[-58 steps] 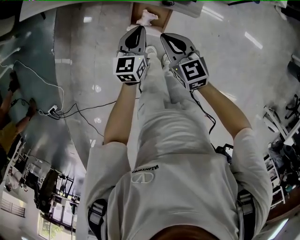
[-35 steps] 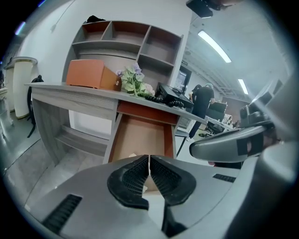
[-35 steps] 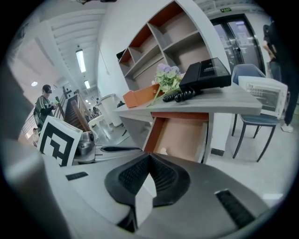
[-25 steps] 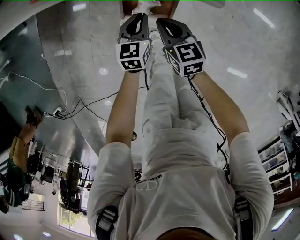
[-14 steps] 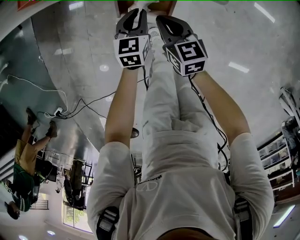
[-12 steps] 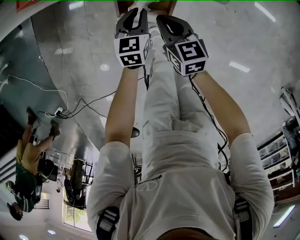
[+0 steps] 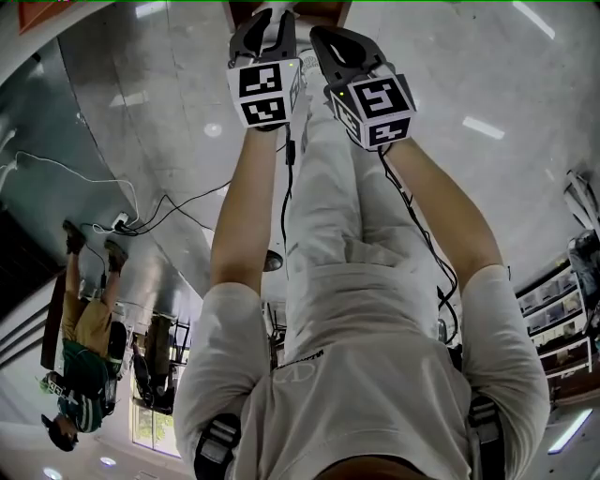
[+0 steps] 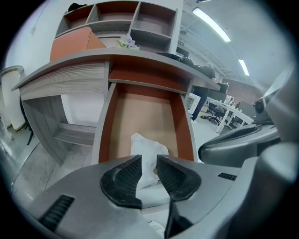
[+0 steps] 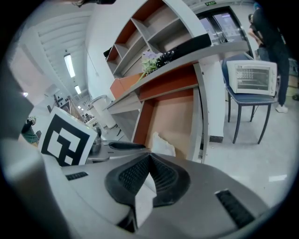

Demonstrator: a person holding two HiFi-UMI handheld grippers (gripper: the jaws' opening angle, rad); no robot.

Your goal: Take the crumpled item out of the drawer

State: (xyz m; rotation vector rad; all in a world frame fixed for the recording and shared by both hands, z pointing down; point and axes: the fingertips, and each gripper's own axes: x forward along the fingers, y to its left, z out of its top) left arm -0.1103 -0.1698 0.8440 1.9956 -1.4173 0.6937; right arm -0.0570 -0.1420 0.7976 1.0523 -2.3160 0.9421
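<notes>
The wooden drawer [image 8: 105, 126] stands pulled out under the desk top. A crumpled white item [image 8: 147, 154] lies at its near end. In the left gripper view my left gripper [image 8: 149, 164] hovers just short of it. Its jaws have just been opening, and the item shows through the gap beyond the pads, untouched. My right gripper [image 9: 149, 158] is shut, pads together, close beside the left one [image 9: 121, 145], with the item [image 9: 162, 144] and drawer [image 9: 142, 119] ahead. In the head view both grippers [image 7: 265, 21] [image 7: 323, 39] reach side by side to the top edge.
Open shelves [image 8: 117, 23], an orange box [image 8: 74, 42] and flowers [image 8: 126, 43] top the desk. A chair carrying a small oven [image 9: 254, 77] stands right of the drawer. Cables [image 7: 141, 220] trail on the glossy floor at left, near a bystander [image 7: 84, 366].
Both grippers have shifted up the head view towards the drawer. The left jaws have spread apart. The bystander at lower left has moved.
</notes>
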